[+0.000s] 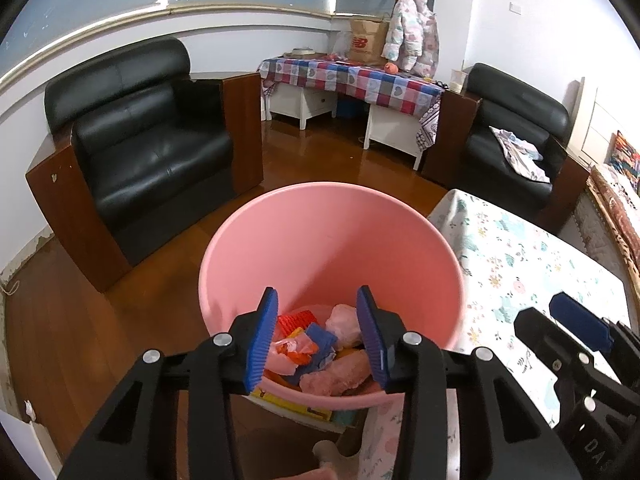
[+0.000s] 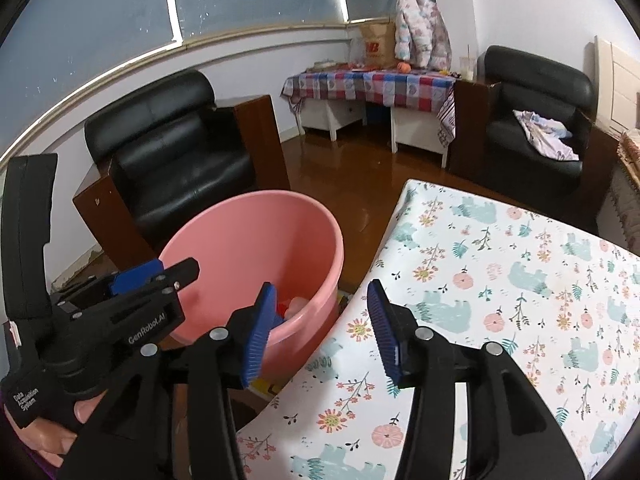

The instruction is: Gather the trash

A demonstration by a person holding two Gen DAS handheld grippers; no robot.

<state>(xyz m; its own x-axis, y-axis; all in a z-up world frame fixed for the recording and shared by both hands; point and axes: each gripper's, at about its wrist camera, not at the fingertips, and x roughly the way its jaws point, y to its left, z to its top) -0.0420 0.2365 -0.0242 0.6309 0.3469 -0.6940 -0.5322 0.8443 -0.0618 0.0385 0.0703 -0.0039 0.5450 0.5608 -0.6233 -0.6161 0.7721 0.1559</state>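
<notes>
My left claw [image 1: 316,334] hangs over the near rim of the pink bucket [image 1: 320,248], its blue pads spread wide with nothing between them. Looking down past the pads I see the trash [image 1: 316,344] lying at the bottom of the bucket: crumpled pink paper, a red ridged piece, blue scraps and some orange and white wrapper bits, all heaped together. From the right wrist view the left claw [image 2: 156,272] shows side-on above the bucket's near edge, held by a hand [image 2: 60,436] low at the left.

My right claw [image 2: 320,330] is also wide apart and holds nothing. It hovers above the left edge of the table [image 2: 500,280], which is covered with a white cloth printed with teal bears and pink flowers. One blue pad lines up over the bucket's rim, the other over the cloth. In the left wrist view the right claw [image 1: 576,320] sits at the far right, over the table.

The bucket stands on the wooden floor [image 1: 80,320] just beside the table's left edge. Beyond it is a black leather armchair [image 1: 148,148] with wooden sides, and a second black armchair [image 1: 516,136] with a rumpled cloth on its seat stands further right. Between them, by the wall, is a side table under a checked cloth [image 1: 352,80], with a brown paper bag [image 1: 366,42] on it and a padded jacket [image 1: 412,28] hanging above.
</notes>
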